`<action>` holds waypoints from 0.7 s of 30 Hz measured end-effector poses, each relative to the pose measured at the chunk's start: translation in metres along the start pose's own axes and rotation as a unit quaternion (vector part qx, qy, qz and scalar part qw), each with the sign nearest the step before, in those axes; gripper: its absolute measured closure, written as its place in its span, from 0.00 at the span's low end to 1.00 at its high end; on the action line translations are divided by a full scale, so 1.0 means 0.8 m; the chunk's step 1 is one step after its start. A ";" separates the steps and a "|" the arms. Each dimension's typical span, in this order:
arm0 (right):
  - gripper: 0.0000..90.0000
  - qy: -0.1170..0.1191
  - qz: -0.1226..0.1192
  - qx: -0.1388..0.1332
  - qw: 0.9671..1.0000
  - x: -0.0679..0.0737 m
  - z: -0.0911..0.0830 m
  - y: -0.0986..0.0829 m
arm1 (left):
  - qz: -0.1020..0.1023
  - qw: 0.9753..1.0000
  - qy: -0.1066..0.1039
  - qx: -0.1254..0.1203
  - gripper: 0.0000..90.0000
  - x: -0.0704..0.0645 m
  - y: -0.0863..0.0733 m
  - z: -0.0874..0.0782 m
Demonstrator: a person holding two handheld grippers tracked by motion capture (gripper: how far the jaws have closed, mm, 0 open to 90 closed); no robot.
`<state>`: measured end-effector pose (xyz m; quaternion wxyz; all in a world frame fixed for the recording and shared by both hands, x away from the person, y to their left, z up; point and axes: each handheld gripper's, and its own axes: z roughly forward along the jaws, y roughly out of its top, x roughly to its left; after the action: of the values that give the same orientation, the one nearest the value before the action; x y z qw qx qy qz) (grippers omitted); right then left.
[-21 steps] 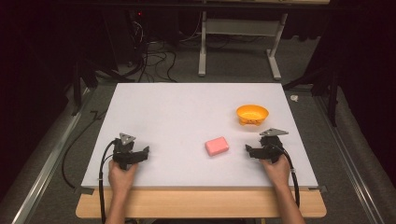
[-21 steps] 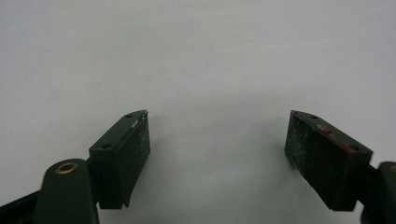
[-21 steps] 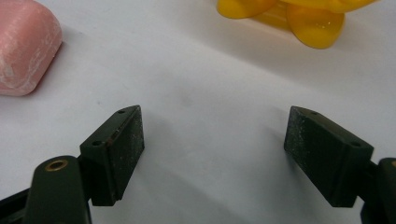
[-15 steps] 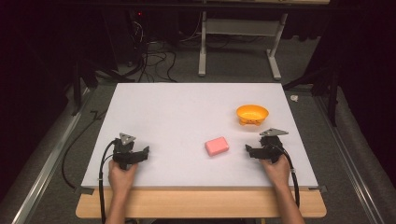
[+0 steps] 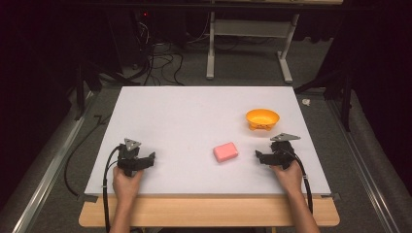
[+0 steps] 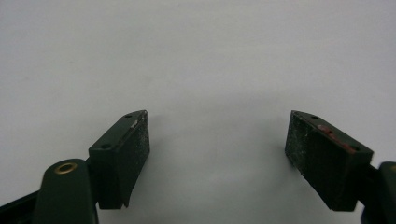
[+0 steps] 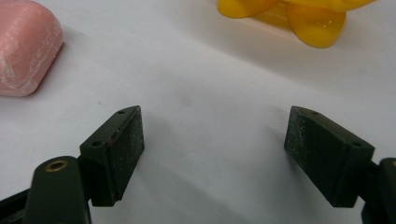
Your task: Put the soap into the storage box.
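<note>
1. Soap, a single pink bar point(image 5: 225, 152), lies flat on the white counter point(image 5: 194, 116), between the two claws and nearer the right one, clear of both.
2. Left claw point(image 5: 151, 158), at the counter's near left edge in a hand point(image 5: 126, 184), is released: the left gripper view shows its jaws spread wide over bare white surface, nothing between them.
3. Right claw point(image 5: 258, 156), held by the other hand point(image 5: 287, 175) near the right edge, is likewise released, jaws wide apart and empty.
4. The right gripper view gives detail the high view lacks: the soap point(image 7: 25, 46) has a whitish, scuffed surface and sits ahead of that claw's left jaw, while the orange bowl point(image 7: 299, 16) stands on stubby feet ahead of its right jaw.
5. The high view alone shows the whole layout: the bowl point(image 5: 262, 119) stands far right, beyond the right claw and well apart from the soap.
6. Count: one soap, one bowl, two claws, two hands.
7. Against the earlier high views nothing has shifted; claws, soap and bowl sit as before.
</note>
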<state>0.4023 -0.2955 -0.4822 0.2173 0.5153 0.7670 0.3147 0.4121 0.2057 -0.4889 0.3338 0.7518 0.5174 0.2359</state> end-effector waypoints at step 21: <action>0.20 -0.005 0.000 0.006 1.000 0.002 -0.001 0.001 | -0.001 1.000 0.000 0.001 0.24 0.000 0.000 0.000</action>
<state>0.4021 -0.2942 -0.4810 0.2175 0.5184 0.7677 0.3075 0.4124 0.2060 -0.4889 0.3337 0.7514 0.5186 0.2347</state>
